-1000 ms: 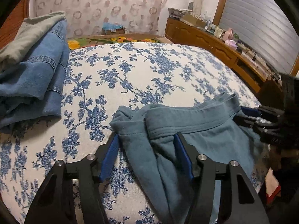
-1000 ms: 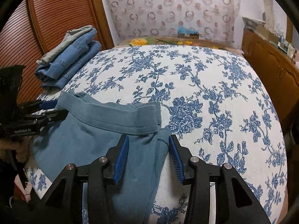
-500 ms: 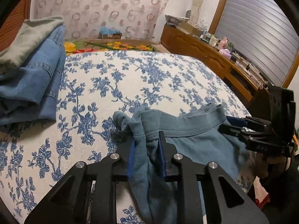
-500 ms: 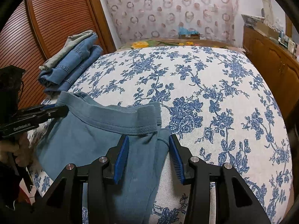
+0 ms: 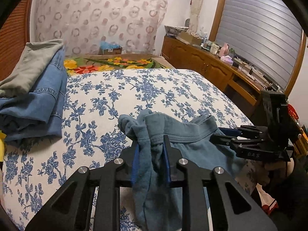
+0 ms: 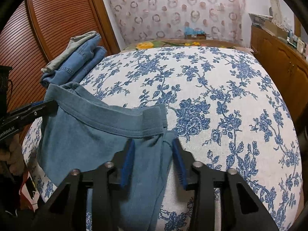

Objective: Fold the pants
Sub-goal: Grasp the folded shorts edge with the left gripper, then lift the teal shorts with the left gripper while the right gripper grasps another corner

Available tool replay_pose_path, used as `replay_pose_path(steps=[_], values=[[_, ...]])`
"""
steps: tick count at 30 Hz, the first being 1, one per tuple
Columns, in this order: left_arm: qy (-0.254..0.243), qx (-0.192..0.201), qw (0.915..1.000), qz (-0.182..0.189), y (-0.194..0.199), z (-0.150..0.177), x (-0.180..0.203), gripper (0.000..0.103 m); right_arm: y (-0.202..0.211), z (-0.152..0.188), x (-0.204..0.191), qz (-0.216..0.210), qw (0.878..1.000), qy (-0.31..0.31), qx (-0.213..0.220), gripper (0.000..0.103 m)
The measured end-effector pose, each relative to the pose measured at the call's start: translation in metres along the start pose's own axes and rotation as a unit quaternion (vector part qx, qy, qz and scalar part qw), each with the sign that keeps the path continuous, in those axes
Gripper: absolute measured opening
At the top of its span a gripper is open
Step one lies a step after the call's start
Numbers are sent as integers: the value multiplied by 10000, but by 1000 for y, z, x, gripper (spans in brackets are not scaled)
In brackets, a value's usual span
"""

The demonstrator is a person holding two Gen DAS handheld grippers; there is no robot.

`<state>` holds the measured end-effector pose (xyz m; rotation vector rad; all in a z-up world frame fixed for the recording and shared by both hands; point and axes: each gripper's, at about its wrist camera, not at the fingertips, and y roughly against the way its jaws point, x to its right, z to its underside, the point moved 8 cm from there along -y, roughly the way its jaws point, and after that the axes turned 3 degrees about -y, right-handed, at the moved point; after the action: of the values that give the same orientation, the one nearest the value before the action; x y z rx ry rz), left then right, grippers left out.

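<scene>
On left hand-held gripper (image 6: pixel 46 105), "enRobot.AI" — partly cut.

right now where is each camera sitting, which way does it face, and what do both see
Left wrist: rides the left gripper, looking along its fingers, clamped on the teal pants waistband, across the floral bed; the right gripper shows at right.
Right wrist: rides the right gripper, whose jaws are closing around the waistband's other end; the left gripper shows at left.
Shared: pants, bed, folded jeans stack.
</scene>
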<state>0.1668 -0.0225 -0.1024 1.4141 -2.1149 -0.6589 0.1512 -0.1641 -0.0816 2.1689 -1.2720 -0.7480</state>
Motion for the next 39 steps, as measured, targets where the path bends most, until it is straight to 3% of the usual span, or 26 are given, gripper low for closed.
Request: replay_pose_path(steps=[4,7,20,29,39], values=[[-16,40,10000,11,1,-1,1,22,-1,0,-2,-97,10000,-5,-3,15],[-88,63,9999,-44,3,-3,4,21,3,-1,-4,-185,9998,-20,103,11],[-150,536,9984,61,34,-28,15,20,49,-20,-15,-315,9953,128,909,10],[-186,640,9978,-37,35,-46,7,20,53,-31,-15,-336,9935,202,1066,10],[-180,602,9978,-226,25,-75,-10,20,39,-67,-15,-420,9921,390,1115,10]])
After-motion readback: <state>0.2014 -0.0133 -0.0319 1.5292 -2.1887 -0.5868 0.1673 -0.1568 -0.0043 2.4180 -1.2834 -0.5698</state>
